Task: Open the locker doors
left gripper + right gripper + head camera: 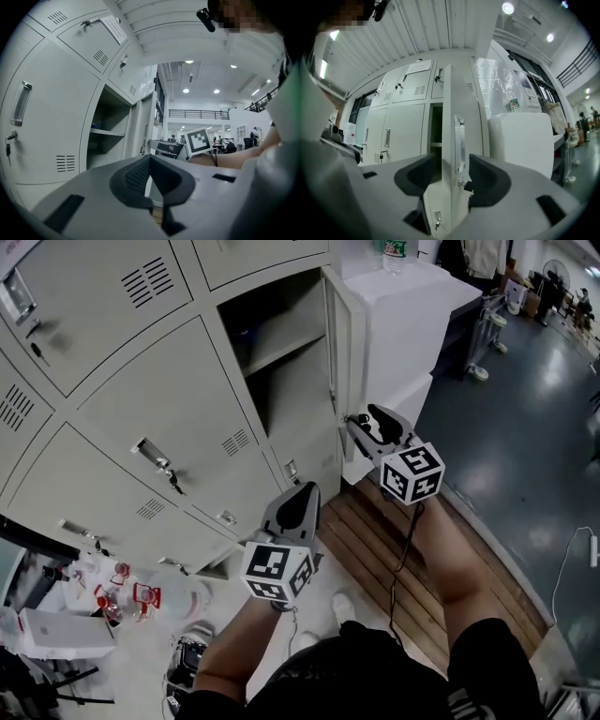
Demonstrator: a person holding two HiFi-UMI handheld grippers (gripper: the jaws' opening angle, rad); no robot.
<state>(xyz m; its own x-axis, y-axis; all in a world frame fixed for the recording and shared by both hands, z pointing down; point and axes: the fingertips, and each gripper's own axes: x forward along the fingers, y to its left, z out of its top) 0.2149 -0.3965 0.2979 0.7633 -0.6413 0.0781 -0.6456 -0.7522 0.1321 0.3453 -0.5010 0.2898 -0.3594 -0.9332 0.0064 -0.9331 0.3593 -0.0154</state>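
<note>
Grey steel locker door point(343, 343) stands swung out from the bank of lockers point(112, 296), baring a compartment with one shelf point(281, 345). The right claw point(361, 423) straddles the door's free edge right by the handle point(460, 145), jaws spread wide with the panel between them and no pinch on it. Left claw point(302, 491) hangs lower, back from the lockers, jaws pressed together on nothing, and the neighbouring doors point(159, 418) beside it sit closed.
</note>
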